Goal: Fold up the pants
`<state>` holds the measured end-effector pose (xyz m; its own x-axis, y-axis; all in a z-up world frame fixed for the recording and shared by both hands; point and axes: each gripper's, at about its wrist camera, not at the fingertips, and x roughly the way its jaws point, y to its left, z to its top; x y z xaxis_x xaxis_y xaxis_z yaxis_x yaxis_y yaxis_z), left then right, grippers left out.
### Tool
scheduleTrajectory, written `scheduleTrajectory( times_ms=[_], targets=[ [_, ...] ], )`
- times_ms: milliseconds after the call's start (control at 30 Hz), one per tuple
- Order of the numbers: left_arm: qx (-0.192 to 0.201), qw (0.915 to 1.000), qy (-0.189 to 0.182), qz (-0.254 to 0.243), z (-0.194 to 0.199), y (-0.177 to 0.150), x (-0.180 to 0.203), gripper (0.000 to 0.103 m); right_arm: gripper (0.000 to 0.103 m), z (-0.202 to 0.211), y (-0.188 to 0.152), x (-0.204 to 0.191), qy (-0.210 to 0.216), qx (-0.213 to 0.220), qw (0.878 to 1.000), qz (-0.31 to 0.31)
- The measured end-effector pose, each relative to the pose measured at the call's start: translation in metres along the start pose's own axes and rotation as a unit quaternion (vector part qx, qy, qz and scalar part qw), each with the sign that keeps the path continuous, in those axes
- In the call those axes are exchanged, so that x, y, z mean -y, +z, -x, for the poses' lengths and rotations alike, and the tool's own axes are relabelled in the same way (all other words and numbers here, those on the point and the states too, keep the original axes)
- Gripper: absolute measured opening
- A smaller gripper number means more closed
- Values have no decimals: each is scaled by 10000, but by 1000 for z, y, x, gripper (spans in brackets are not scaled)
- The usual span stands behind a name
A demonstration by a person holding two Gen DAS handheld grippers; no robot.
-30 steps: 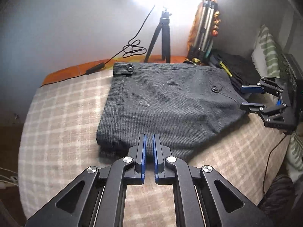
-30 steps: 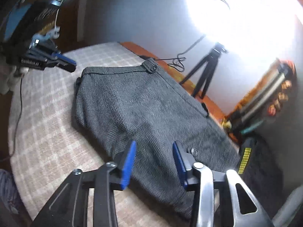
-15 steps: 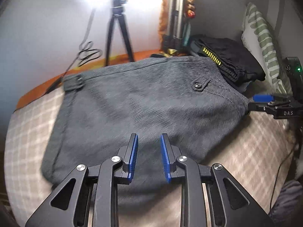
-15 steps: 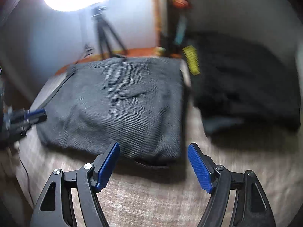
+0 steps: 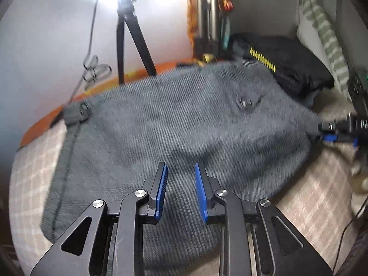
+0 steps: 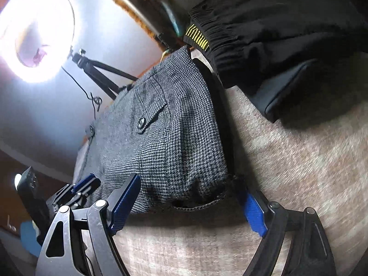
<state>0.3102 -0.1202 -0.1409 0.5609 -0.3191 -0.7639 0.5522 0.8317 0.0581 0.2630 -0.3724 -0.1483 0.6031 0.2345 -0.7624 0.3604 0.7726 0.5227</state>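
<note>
The folded grey houndstooth pants [image 5: 174, 138] lie on the checked bed cover [image 5: 30, 174]; they also show in the right wrist view [image 6: 165, 138]. My left gripper [image 5: 180, 174] is open, its blue pads over the near edge of the pants. My right gripper [image 6: 186, 188] is open wide, its jaws either side of the pants' near corner, one pad above it and one low on the cover. The right gripper also shows at the pants' right edge in the left wrist view [image 5: 333, 133]. The left gripper shows at the lower left of the right wrist view [image 6: 85, 184].
A stack of black folded clothes [image 6: 276, 23] with a yellow label lies just beyond the pants. A tripod [image 5: 128, 36] with a ring light [image 6: 34, 30] and cable stands at the wall. A striped pillow [image 5: 326, 36] is at the right.
My left gripper has opened and moved forward over the pants. My right gripper has rolled and closed in on the pants' corner, jaws still wide.
</note>
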Motion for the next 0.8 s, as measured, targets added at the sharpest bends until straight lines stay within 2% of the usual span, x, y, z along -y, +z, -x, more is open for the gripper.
scheduleTrajectory(
  times_ms=[67, 100, 133, 167, 200, 267, 300, 333, 400, 567, 600, 633, 667, 700, 767, 800],
  targets=[
    [80, 9999, -6, 114, -1, 9, -2, 23, 82, 1, -4, 2, 24, 190, 9997, -122],
    [116, 9998, -22, 183, -3, 14, -3, 23, 71, 0, -5, 2, -24, 292, 9994, -187],
    [144, 9997, 2, 191, -6, 17, -3, 24, 65, 1, -7, 2, -87, 389, 9989, -248],
    [162, 9998, 51, 136, -11, 20, 0, 25, 52, 1, -8, 3, -136, 470, 9983, -303],
    [126, 9998, 131, 22, -18, 22, 3, 25, 43, 0, -9, 3, -155, 522, 9979, -347],
    [-66, 9999, 132, -46, -34, 18, 6, 25, 36, 1, -9, 0, -195, 543, 9979, -290],
    [-174, 9998, 109, -79, -42, 15, 8, 26, 28, 5, -8, -2, -201, 572, 9980, -199],
    [-237, 9995, 126, -163, -49, 10, 10, 26, 27, 7, -6, -5, -204, 620, 9978, -90],
    [1, 9991, 275, -337, -49, 4, 14, 26, 23, 8, -3, -13, -195, 674, 9975, 30],
    [18, 9996, 193, -215, -42, 6, 4, 26, 24, 4, 0, -11, -49, 596, 9981, -117],
    [-14, 9996, -103, -272, -38, 8, 3, 26, 28, 4, 0, -7, 39, 580, 9981, -193],
    [104, 9995, -121, -288, -31, 7, 2, 26, 32, 3, -1, -2, 76, 550, 9981, -285],
    [257, 9991, -58, -328, -24, 8, 4, 26, 52, 2, -3, 4, 15, 488, 9979, -431],
    [319, 9987, -34, -386, -22, 9, 6, 26, 68, 1, -3, 9, -22, 465, 9973, -571],
    [325, 9979, -64, -550, -21, 8, 13, 30, 67, 0, -6, 13, 108, 602, 9955, -722],
    [255, 9979, -92, -596, -24, 6, 17, 32, 63, -1, -5, 11, 105, 569, 9961, -664]
  ],
)
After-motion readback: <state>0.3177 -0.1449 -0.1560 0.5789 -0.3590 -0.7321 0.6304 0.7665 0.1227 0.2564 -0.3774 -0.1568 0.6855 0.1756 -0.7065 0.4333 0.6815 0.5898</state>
